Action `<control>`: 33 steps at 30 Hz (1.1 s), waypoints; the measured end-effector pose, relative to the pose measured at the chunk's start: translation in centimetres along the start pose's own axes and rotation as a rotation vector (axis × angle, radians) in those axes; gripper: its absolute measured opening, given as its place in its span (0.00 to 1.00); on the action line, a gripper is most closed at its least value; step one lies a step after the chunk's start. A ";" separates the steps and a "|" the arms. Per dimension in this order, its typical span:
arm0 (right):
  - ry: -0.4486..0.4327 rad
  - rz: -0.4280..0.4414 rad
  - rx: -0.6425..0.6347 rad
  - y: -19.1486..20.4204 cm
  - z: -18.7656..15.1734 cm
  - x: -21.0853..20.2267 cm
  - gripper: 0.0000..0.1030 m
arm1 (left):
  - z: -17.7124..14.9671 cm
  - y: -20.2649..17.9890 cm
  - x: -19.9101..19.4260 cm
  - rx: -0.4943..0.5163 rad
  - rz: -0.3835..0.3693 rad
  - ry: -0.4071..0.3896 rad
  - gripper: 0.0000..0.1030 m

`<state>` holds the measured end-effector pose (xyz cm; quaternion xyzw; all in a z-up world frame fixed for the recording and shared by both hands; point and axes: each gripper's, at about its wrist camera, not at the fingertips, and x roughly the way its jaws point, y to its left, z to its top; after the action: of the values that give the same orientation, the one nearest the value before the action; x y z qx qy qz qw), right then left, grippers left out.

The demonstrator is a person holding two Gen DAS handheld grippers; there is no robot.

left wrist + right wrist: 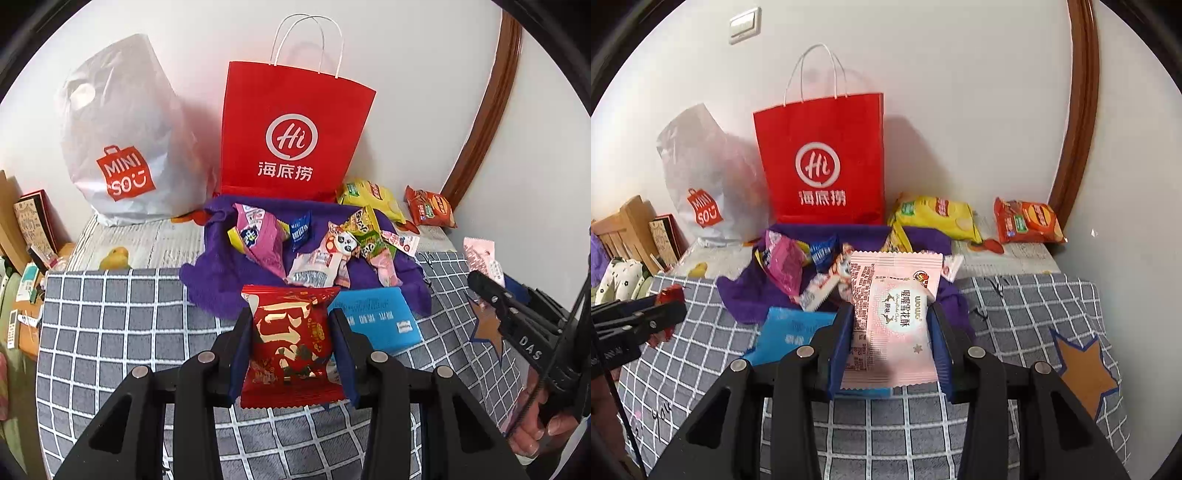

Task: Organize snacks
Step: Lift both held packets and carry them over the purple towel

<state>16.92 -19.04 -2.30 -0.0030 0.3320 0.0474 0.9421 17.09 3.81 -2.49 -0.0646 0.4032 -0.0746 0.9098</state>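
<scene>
My left gripper (291,314) is shut on a red snack packet with gold lettering (291,343), held above the grey checked cover. My right gripper (892,310) is shut on a pale pink snack packet (894,317); it also shows at the right edge of the left wrist view (480,258). A heap of small snack packets (325,247) lies on a purple cloth (218,280) just beyond both grippers. A blue packet (380,325) lies flat at the cloth's near edge. A red paper bag (291,133) stands upright behind the heap.
A white Miniso plastic bag (122,147) stands left of the red bag. A yellow chip bag (938,218) and an orange chip bag (1027,221) lie at the back right by the wall. A wooden frame (1075,110) runs up the right. Boxes and clutter (33,229) crowd the left edge.
</scene>
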 end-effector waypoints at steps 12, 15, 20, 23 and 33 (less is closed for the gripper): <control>-0.030 -0.008 -0.016 0.4 4.0 1.0 0.39 | 3.7 0.0 1.1 0.008 0.009 -0.018 0.38; -0.034 -0.005 -0.011 0.2 4.8 1.5 0.39 | 4.6 0.1 1.6 0.007 0.014 -0.022 0.38; -0.037 0.006 -0.004 -0.1 6.1 2.7 0.39 | 5.8 0.3 2.5 0.011 0.024 -0.022 0.38; -0.034 0.011 0.006 -0.3 6.8 3.7 0.39 | 6.5 0.4 3.1 0.014 0.031 -0.019 0.38; -0.037 0.011 0.028 -0.7 8.8 6.7 0.39 | 8.3 0.7 6.2 0.027 0.039 0.005 0.38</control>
<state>27.70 -18.79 0.37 0.0128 0.3151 0.0481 0.9478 27.47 3.76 -1.56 -0.0443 0.4058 -0.0626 0.9107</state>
